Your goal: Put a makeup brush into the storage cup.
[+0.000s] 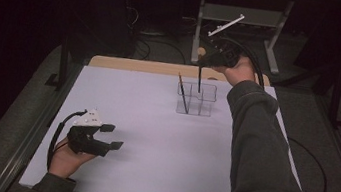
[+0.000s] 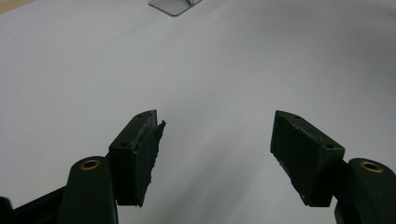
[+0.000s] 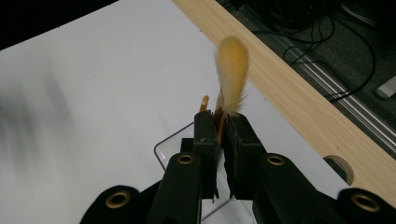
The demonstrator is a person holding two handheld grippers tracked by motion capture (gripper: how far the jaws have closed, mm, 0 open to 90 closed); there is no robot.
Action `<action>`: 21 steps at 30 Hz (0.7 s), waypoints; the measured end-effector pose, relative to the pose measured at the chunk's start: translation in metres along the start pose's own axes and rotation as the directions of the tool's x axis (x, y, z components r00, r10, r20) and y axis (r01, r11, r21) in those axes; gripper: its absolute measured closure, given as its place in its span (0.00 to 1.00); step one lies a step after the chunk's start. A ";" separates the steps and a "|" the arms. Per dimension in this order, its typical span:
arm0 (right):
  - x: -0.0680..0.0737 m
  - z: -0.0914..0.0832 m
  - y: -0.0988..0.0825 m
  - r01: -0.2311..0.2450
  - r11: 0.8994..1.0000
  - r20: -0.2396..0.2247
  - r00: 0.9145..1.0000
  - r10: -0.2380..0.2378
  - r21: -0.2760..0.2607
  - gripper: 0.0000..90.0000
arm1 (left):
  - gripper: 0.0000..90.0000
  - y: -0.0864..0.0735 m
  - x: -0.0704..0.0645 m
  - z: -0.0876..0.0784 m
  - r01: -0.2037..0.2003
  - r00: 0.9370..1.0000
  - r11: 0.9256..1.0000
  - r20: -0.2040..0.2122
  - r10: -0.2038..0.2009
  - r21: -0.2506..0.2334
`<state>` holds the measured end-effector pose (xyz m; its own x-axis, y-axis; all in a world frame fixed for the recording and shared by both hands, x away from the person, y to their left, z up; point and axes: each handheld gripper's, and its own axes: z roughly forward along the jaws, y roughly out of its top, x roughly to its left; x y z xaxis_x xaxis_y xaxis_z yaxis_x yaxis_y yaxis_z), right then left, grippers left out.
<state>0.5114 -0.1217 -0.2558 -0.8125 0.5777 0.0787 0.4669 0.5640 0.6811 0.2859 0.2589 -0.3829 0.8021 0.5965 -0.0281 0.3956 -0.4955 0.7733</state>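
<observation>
One pencil (image 1: 183, 94) already stood in the clear holder (image 1: 204, 110). Directly above it, the right gripper (image 3: 221, 126) clenched a brush (image 3: 232, 74), its lower end dipping into a compartment, not yet released. Left gripper (image 2: 215, 149) waited spread, empty.

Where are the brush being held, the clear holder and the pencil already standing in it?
brush (image 3: 232, 77), right gripper view, on its yellow bristles.
clear holder (image 1: 205, 108), high view, on its front wall.
pencil (image 1: 182, 93), high view, mid-shaft.

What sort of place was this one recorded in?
Probably a lab or workshop recording bench: a table under a white sheet, cables on the dark floor behind it, a metal stand at the back, and a clear compartmented holder as the prop.
</observation>
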 end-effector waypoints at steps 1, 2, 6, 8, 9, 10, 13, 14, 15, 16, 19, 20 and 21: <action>0.000 0.001 -0.001 -0.004 1.000 -0.002 1.000 0.004 -0.001 0.92 | 0.35 0.000 0.000 0.000 0.001 1.000 1.000 0.001 -0.001 0.001; 0.000 0.001 -0.001 -0.004 1.000 -0.002 1.000 0.004 -0.001 0.92 | 0.35 0.000 0.000 0.000 -0.001 1.000 1.000 0.001 0.001 0.005; -0.001 0.006 -0.005 -0.010 1.000 -0.002 1.000 0.010 -0.001 0.92 | 0.35 0.000 0.000 0.001 0.001 1.000 1.000 0.002 -0.001 0.006; -0.002 0.009 -0.008 -0.018 1.000 -0.004 1.000 0.018 0.005 0.92 | 0.35 0.000 -0.001 0.001 0.001 1.000 1.000 0.003 -0.001 0.007; -0.002 0.009 -0.008 -0.018 1.000 -0.004 1.000 0.018 0.005 0.92 | 0.35 0.000 -0.001 0.001 0.001 1.000 1.000 0.003 -0.001 0.007; -0.002 0.009 -0.009 -0.019 1.000 -0.003 1.000 0.019 0.006 0.92 | 0.35 0.000 -0.001 0.001 0.000 1.000 1.000 0.002 0.000 0.008; -0.002 0.011 -0.011 -0.017 1.000 -0.002 1.000 0.017 0.006 0.92 | 0.35 0.000 -0.001 0.001 0.000 1.000 1.000 0.003 0.000 0.007; -0.002 0.011 -0.012 -0.024 1.000 -0.003 1.000 0.024 0.008 0.92 | 0.35 0.000 -0.001 0.001 -0.001 1.000 1.000 0.003 0.001 0.007; -0.002 0.012 -0.013 -0.022 1.000 -0.003 1.000 0.022 0.006 0.92 | 0.35 0.000 -0.001 0.001 0.000 1.000 1.000 0.003 0.000 0.006; -0.002 0.012 -0.013 -0.020 1.000 -0.002 1.000 0.020 0.005 0.92 | 0.35 0.000 -0.001 0.001 0.000 1.000 1.000 0.003 0.000 0.006; -0.002 0.013 -0.016 -0.027 1.000 -0.002 1.000 0.027 0.003 0.92 | 0.35 0.000 -0.001 0.001 0.002 1.000 1.000 0.005 -0.002 0.009; -0.002 0.014 -0.016 -0.026 1.000 -0.001 1.000 0.026 0.004 0.92 | 0.35 0.000 -0.001 0.001 0.003 1.000 1.000 0.006 -0.003 0.010; -0.001 0.014 -0.016 -0.029 1.000 0.001 1.000 0.029 0.010 0.92 | 0.35 0.000 -0.001 0.001 0.003 1.000 1.000 0.006 -0.003 0.011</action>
<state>0.5092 -0.1230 -0.2768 -0.7982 0.5945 0.0974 0.4936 0.5527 0.6715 0.2859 0.2575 -0.3836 0.8035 0.5944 -0.0338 0.4026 -0.5007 0.7663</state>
